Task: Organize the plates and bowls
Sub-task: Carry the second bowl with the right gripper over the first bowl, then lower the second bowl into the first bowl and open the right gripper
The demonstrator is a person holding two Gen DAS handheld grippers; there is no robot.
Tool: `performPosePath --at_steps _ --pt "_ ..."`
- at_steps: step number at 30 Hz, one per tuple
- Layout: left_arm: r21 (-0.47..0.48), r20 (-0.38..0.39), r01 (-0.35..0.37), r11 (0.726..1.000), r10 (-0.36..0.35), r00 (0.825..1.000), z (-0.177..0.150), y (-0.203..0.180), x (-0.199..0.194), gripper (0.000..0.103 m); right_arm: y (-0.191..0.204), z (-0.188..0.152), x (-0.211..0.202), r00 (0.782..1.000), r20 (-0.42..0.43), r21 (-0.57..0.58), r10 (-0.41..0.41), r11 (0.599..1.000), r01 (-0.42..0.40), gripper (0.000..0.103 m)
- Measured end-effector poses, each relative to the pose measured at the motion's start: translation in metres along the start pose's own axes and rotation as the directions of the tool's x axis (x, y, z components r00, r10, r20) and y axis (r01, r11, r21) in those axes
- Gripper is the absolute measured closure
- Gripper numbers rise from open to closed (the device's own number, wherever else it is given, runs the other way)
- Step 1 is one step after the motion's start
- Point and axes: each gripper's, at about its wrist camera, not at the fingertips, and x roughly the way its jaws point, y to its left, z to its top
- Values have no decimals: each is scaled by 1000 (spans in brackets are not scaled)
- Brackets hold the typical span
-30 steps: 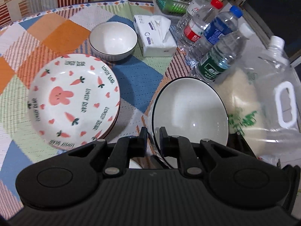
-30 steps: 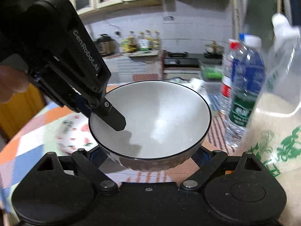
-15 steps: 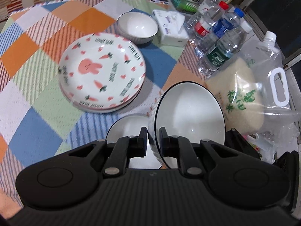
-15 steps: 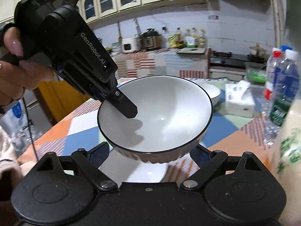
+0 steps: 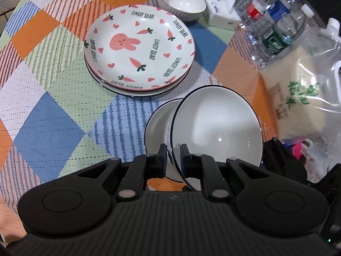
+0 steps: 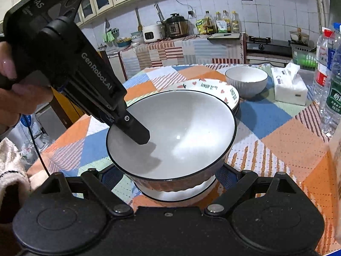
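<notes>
My left gripper [image 5: 173, 156] is shut on the rim of a white black-rimmed bowl [image 5: 217, 128], held just above a second white bowl [image 5: 158, 123] on the checked tablecloth. In the right wrist view the held bowl [image 6: 181, 132] fills the middle, with the lower bowl [image 6: 177, 194] under it and the left gripper's finger [image 6: 136, 131] inside its rim. My right gripper [image 6: 170, 175] is open, its fingers spread either side of the bowls. A stack of bunny-print plates [image 5: 139, 49] and a small bowl [image 5: 183, 2] lie further off.
Water bottles [image 5: 275, 27], a tissue pack [image 5: 221, 8] and a clear bag of rice [image 5: 302, 98] crowd the right side of the table. The tablecloth [image 5: 49, 98] stretches to the left. A kitchen counter [image 6: 191, 42] stands behind.
My left gripper has carried the bowl back and left, over the second bowl, and lowered it. The plates and small bowl now look further away.
</notes>
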Motion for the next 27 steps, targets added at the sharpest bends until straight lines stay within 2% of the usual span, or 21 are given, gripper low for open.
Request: performPosePath --at_steps 9,17,24,27 --pt "10 -46 -68 998 68 997 -4 2 20 92 14 -8 9 998 -33 -93 -62 994 58 8" --pt "54 -50 -69 996 71 996 -3 -2 26 92 24 -6 14 987 -61 -169 -145 977 133 8" --pt "67 -44 -85 994 88 995 -1 -6 27 89 21 -3 17 981 -111 -111 -159 983 147 7" --pt "84 -28 -113 990 116 993 0 -10 26 88 19 -3 19 981 -123 -83 -153 986 143 7"
